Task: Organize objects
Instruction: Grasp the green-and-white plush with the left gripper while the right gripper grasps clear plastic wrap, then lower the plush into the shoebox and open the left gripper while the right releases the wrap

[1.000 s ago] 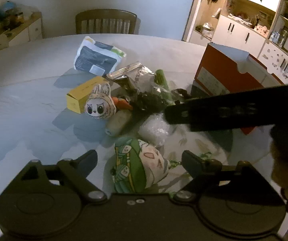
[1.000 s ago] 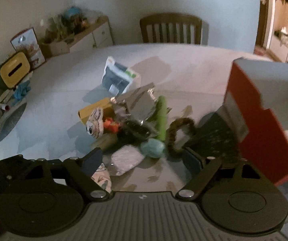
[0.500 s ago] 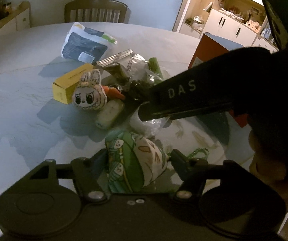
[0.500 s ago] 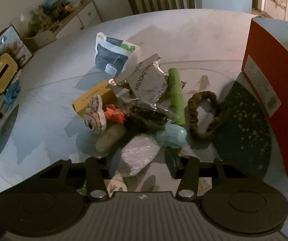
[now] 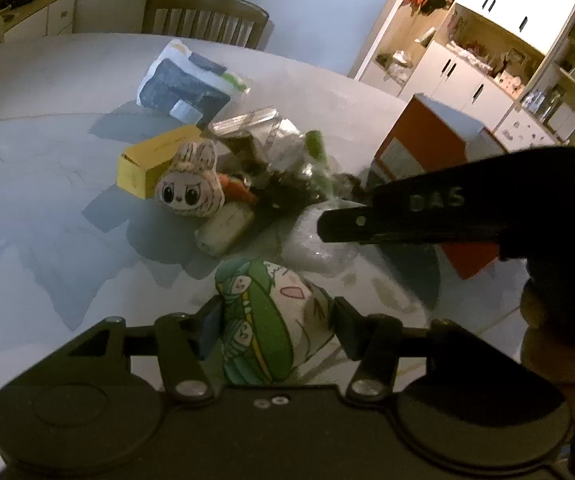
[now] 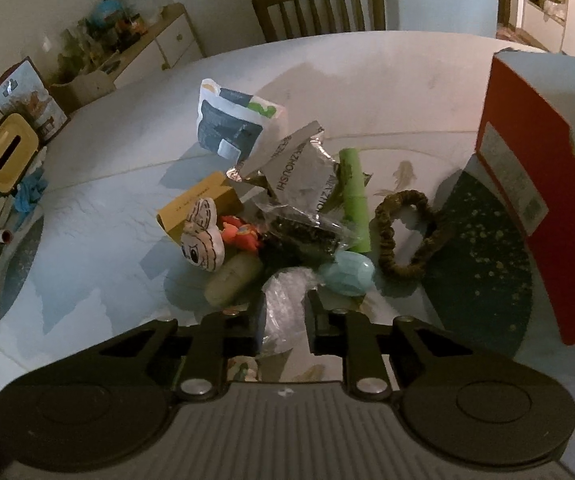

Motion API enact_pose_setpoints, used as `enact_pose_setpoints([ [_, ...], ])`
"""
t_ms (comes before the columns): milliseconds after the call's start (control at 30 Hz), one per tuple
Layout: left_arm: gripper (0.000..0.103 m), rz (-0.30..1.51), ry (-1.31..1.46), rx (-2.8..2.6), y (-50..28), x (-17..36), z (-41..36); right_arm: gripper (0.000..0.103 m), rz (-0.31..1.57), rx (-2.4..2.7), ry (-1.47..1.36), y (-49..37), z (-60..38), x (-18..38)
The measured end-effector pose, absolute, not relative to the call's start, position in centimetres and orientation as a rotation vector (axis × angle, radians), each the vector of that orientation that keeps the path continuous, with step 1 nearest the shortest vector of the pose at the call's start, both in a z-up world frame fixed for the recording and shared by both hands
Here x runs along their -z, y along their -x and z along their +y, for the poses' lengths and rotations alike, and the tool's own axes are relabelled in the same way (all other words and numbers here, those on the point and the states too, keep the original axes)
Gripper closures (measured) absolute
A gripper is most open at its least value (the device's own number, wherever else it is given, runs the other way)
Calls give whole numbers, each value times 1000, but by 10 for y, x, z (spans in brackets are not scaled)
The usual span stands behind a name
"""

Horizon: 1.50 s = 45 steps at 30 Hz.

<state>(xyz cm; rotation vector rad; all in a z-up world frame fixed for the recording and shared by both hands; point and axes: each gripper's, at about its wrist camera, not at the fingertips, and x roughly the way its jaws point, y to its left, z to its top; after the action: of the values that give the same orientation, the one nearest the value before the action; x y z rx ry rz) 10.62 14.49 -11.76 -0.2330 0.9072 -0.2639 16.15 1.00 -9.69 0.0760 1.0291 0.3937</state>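
Observation:
A pile of small items lies on the round pale table (image 6: 367, 80). My left gripper (image 5: 277, 326) is low at the near side, its jaws closing, and both pads press a green-and-white printed pouch (image 5: 271, 320). My right gripper (image 6: 285, 320) is closing too and pinches a clear crinkly plastic bag (image 6: 285, 300). In the left wrist view one of its black fingers (image 5: 407, 216) reaches in from the right over that bag (image 5: 315, 248). Just beyond lie a bunny-face plush (image 6: 203, 246), a yellow box (image 6: 195, 204), a teal oval (image 6: 347, 276) and a brown scrunchie (image 6: 407, 236).
A tall red box (image 6: 535, 184) stands on a dark mat at the right. A foil packet (image 6: 303, 172), a green tube (image 6: 353, 196) and a white-and-blue pouch (image 6: 231, 124) lie further back. A wooden chair (image 6: 319, 4) is behind the table, a yellow tissue box (image 6: 5, 152) at far left.
Both pairs of jaws came together from wide apart: the left onto the printed pouch, the right onto the clear bag. The right gripper moved in closer over the pile.

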Motion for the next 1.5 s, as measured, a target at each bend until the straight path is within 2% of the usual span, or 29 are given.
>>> enact_pose_setpoints([
  [467,46,780,172,358,-109,35,123,84,858,-359,-154,-132,-59,17],
  [833,46,780,118,371,-133,-8,63,84,754,-332,-133,-133,-139,-19],
  [1100,46,791,82,372,-154,-16,-11,84,730,-322,-122,-155,-211,-23],
  [1500,46,822,34,378,-198,2,-116,84,759,-302,-118,-198,-309,-3],
])
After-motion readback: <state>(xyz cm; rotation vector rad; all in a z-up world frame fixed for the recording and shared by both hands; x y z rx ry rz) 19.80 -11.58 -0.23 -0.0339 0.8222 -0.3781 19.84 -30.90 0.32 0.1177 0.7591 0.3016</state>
